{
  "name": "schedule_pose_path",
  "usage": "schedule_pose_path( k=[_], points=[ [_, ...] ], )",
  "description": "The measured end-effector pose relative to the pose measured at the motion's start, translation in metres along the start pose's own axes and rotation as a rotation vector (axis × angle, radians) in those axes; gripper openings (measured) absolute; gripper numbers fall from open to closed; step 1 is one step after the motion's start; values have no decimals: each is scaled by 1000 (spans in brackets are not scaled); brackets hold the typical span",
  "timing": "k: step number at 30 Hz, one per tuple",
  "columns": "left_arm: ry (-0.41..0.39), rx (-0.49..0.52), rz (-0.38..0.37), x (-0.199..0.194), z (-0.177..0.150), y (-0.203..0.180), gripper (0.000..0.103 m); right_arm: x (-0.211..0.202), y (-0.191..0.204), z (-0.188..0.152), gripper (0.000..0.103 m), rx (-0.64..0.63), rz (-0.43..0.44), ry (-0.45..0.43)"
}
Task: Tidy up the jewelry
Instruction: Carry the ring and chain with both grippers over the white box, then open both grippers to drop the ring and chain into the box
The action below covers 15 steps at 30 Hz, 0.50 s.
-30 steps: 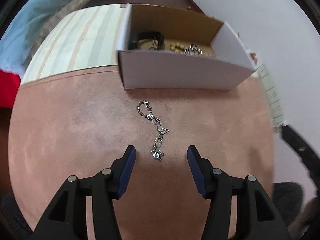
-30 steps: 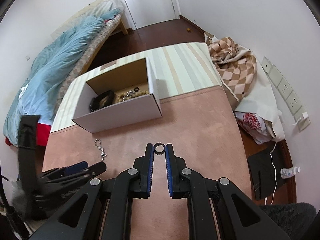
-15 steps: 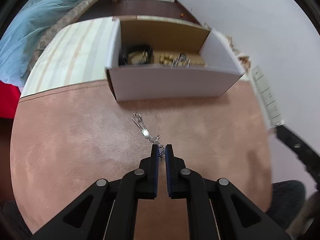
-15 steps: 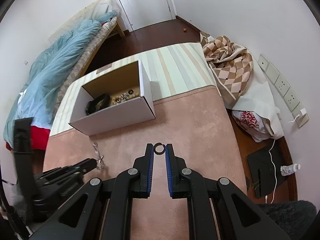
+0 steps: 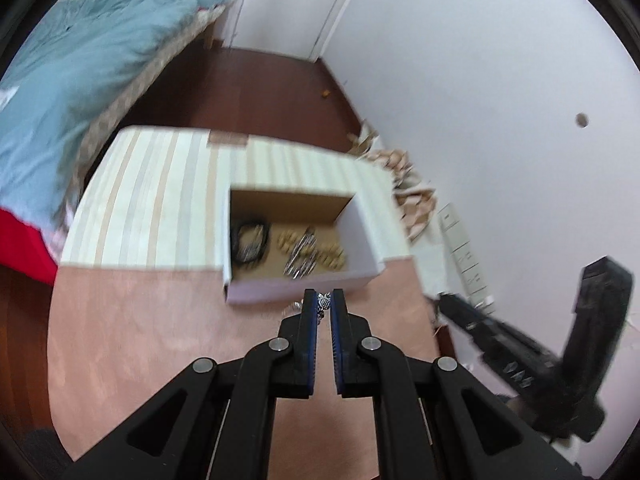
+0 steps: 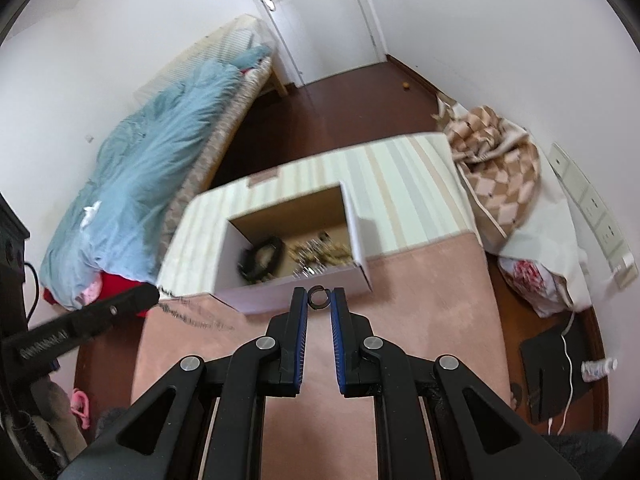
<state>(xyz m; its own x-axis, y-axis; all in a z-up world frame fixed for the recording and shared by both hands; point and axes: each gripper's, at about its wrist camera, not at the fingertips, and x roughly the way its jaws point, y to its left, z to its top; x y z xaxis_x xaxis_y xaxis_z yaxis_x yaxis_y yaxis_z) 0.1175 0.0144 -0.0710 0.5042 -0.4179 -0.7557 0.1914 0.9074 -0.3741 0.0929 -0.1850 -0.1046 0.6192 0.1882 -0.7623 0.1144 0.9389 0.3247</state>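
My left gripper point(image 5: 323, 300) is shut on a silver chain bracelet point(image 5: 322, 307), which hangs from the tips, lifted above the pink mat near the front wall of the open cardboard box point(image 5: 360, 224). My right gripper point(image 6: 319, 297) is shut on a small dark ring point(image 6: 319, 297), held just in front of the same box point(image 6: 352, 216). The box holds a black band point(image 5: 250, 240), gold beads point(image 5: 332, 256) and silver pieces point(image 5: 300, 254). In the right wrist view the left gripper point(image 6: 132, 300) shows at left with the chain point(image 6: 192, 314) trailing, blurred.
The pink mat point(image 6: 420, 300) covers the near half of a low table, striped cloth point(image 5: 160, 192) the far half. A bed with a blue duvet point(image 6: 152, 168) lies left. A checked blanket point(image 6: 496, 160), bags and wall sockets are at right. Dark wood floor lies beyond.
My left gripper closed on the chain bracelet and lifted it off the mat, rising toward the box. My right gripper, still holding the ring, also rose and moved nearer the box.
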Motion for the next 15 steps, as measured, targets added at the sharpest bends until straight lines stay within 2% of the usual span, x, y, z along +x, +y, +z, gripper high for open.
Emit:
schedule_pose_path(
  k=[3,7,11,15],
  points=[
    [-29,38,1,-4,20,-7,4,3,11,21,12,-35,9,-11],
    [-5,61,3,12,47,-6,4,22,21,52,12,-78,18,9],
    [47,37,2,40,59,3,4,62,22,82,12,-104,24,101],
    [113,25,21,71,65,10,4,100,22,99,12,-142,-18,181]
  ],
)
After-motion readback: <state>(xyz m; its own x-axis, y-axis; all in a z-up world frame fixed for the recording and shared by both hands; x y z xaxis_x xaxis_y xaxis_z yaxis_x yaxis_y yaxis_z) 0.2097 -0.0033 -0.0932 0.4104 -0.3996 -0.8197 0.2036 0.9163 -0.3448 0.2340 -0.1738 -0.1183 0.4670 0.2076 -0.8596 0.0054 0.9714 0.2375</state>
